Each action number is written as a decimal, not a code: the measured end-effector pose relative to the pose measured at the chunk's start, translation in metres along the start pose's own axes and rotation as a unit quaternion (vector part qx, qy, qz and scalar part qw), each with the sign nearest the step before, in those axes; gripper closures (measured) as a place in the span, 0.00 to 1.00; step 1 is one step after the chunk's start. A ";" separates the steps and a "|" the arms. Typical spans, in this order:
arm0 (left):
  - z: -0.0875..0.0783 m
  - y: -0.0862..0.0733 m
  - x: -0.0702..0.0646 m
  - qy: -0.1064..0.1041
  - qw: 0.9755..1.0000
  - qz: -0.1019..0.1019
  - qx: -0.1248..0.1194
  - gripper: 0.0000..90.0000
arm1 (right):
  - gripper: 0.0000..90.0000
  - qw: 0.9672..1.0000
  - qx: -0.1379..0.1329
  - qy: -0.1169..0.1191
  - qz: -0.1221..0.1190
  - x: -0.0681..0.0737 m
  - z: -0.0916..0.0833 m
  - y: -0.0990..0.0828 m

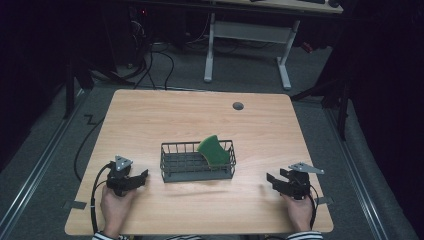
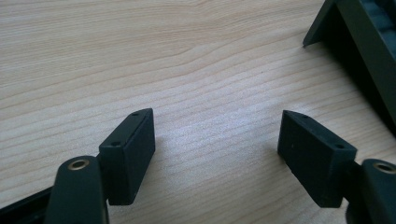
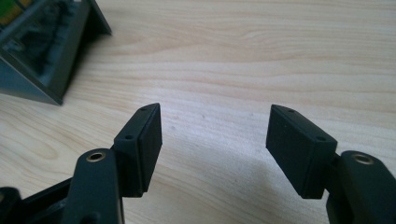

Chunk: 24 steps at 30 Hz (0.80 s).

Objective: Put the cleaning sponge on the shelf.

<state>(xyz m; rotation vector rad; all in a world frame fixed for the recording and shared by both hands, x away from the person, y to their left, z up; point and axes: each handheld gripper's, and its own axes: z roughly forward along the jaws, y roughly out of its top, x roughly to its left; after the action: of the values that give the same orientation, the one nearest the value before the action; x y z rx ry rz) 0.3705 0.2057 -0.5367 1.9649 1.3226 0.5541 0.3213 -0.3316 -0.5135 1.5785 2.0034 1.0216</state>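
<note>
2 grippers: left gripper [image 1: 141, 178] at lower left of the high view, right gripper [image 1: 272, 180] at lower right; both are held low over the table, jaws spread, nothing between them.
Sponge: green sponge [image 1: 214, 150] is seen leaning upright in the right end of the wire basket [image 1: 172, 173], at frame centre.
Progress: sponge judged already placed in the basket; nothing is gripped, so little appears left beyond parking the grippers.
Surface: light wooden table [image 1: 150, 120], with a grey cable port [image 1: 238, 106] at upper right.
Room: dim, grey floor, cables [image 1: 160, 65], a white desk frame [image 1: 247, 35] at top.
</note>
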 end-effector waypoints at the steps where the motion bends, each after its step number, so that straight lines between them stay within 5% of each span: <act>1: 0.000 0.000 0.000 0.000 1.000 0.000 0.000 0.31 | 0.40 1.000 0.004 -0.004 -0.001 0.000 0.002 -0.001; 18: 0.000 0.000 0.000 0.000 1.000 0.001 0.001 0.31 | 0.36 0.997 0.018 -0.053 -0.051 0.014 0.018 -0.009; 24: 0.000 0.000 -0.001 0.002 1.000 0.002 0.000 0.31 | 0.33 0.997 0.019 -0.055 -0.048 0.014 0.019 -0.009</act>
<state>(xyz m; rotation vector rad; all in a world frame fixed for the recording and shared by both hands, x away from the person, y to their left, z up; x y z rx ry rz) 0.3702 0.2049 -0.5369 1.9682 1.3223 0.5600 0.3248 -0.3134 -0.5306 1.5067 2.0129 0.8464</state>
